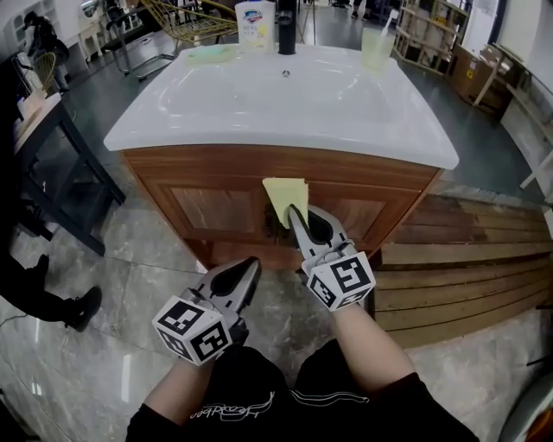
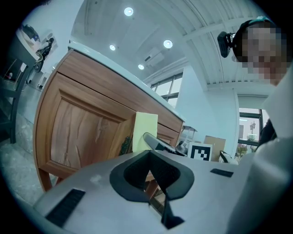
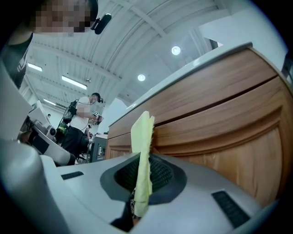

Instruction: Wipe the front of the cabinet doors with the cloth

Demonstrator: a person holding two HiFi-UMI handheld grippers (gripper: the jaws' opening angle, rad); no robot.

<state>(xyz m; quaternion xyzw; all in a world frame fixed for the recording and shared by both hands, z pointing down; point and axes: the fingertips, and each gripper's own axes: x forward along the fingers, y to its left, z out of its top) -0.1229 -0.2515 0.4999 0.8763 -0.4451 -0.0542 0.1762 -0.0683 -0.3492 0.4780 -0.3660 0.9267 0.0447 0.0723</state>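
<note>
A wooden vanity cabinet (image 1: 216, 205) with two panelled doors stands under a white sink top (image 1: 285, 104). My right gripper (image 1: 298, 217) is shut on a pale yellow cloth (image 1: 285, 192), which is held up against the cabinet front near the middle, just below the top rail. In the right gripper view the cloth (image 3: 143, 155) sticks up between the jaws beside the wood (image 3: 219, 123). My left gripper (image 1: 251, 269) hangs lower and to the left, away from the doors, shut with nothing in it. The left gripper view shows the left door (image 2: 82, 132) and the cloth (image 2: 144, 131).
A soap bottle (image 1: 255, 24), a black tap (image 1: 286, 30) and a cup (image 1: 378, 47) stand at the back of the sink top. Wooden planks (image 1: 467, 259) lie on the floor at right. A dark table (image 1: 52, 173) and a person's shoe (image 1: 82, 306) are at left.
</note>
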